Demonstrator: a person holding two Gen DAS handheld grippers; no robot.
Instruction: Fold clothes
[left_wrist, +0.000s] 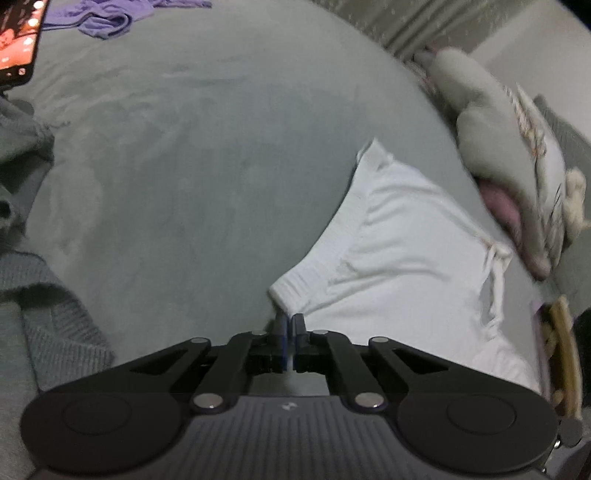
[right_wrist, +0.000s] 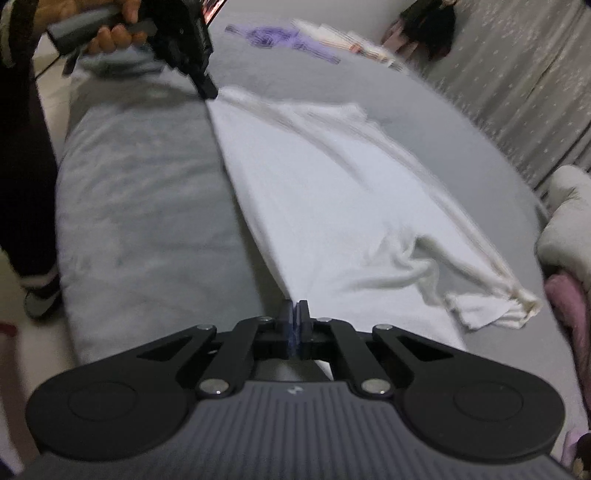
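While both jaws are clamped on the white garment (right_wrist: 332, 192), left gripper (left_wrist: 290, 322) at one corner, right gripper (right_wrist: 294, 308) at the other, it is stretched flat on the grey bed (right_wrist: 140, 206); folding is judged barely begun

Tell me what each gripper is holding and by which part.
Both hold the white garment along one edge: the left gripper pinches a ribbed corner, and the right gripper pinches the other end of that edge, so it runs taut between them.

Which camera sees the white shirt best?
The right wrist view: the white shirt stretches across the bed between both grippers. The left wrist view shows only one end, blurred, at its shut jaws.
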